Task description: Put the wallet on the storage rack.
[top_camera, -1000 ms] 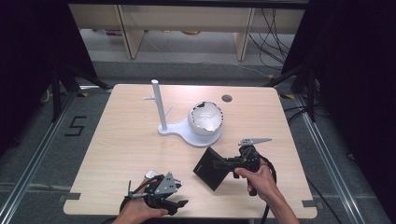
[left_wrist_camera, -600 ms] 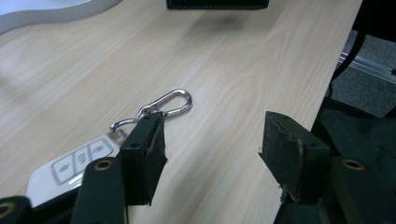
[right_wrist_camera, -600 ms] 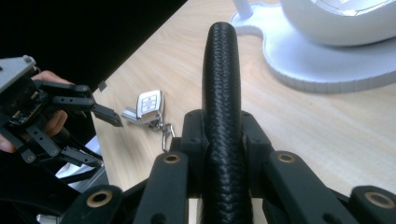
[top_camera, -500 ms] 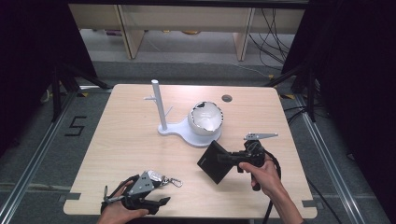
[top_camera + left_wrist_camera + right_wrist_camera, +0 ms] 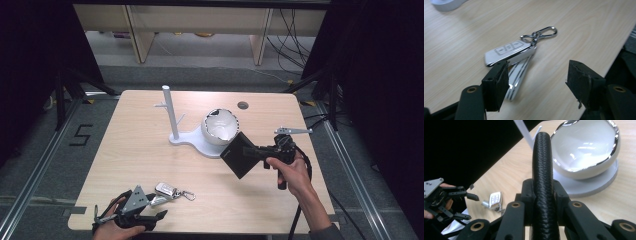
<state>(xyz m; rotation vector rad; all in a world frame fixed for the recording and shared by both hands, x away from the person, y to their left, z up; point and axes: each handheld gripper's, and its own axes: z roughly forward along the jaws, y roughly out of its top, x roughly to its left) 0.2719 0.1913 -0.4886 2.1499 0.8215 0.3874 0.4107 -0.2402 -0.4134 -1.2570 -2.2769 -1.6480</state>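
Right tongs [image 5: 257, 151] clenched on black wallet [image 5: 240, 155], held over desk [image 5: 150, 150] beside white bowl [image 5: 220, 126]; left tongs [image 5: 159, 216], jaws just been opening, released off key fob [image 5: 509, 51] on desk; next: likely wallet into bowl.

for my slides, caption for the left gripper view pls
Open left gripper jaws above a white key fob with carabiner, lying on the wooden table.
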